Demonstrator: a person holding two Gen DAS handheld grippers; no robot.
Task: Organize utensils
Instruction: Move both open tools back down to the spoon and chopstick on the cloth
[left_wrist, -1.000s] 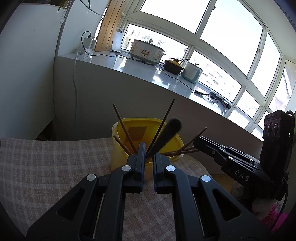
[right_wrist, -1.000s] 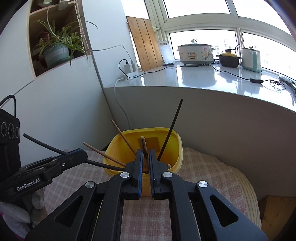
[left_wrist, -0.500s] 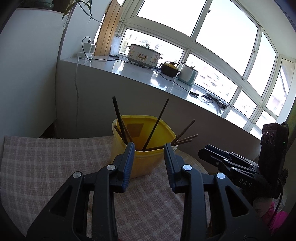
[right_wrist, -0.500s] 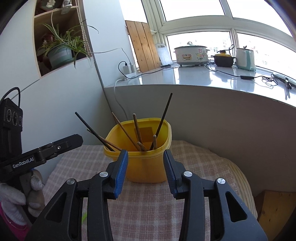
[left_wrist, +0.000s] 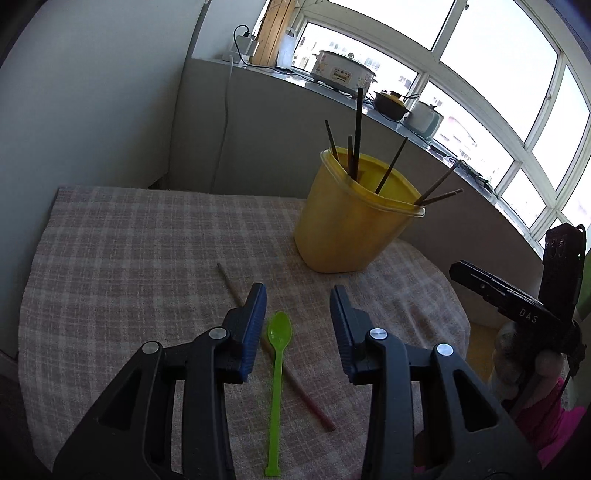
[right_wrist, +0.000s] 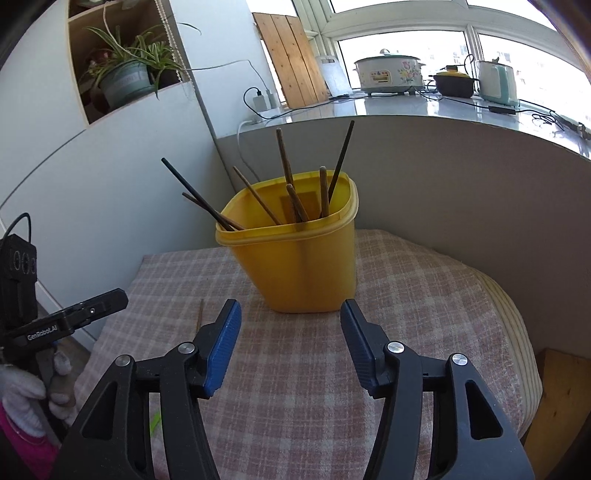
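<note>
Now | green spoon (left_wrist: 277, 373): flat, bowl toward yellow bin (left_wrist: 351, 225) | left tongs (left_wrist: 297, 306), right tongs (right_wrist: 291, 320): wide apart, empty

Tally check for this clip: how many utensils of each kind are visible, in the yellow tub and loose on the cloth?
Chopsticks standing in the tub: 7
Loose chopstick on the cloth: 1
Green spoon on the cloth: 1
Total: 9 utensils
</note>
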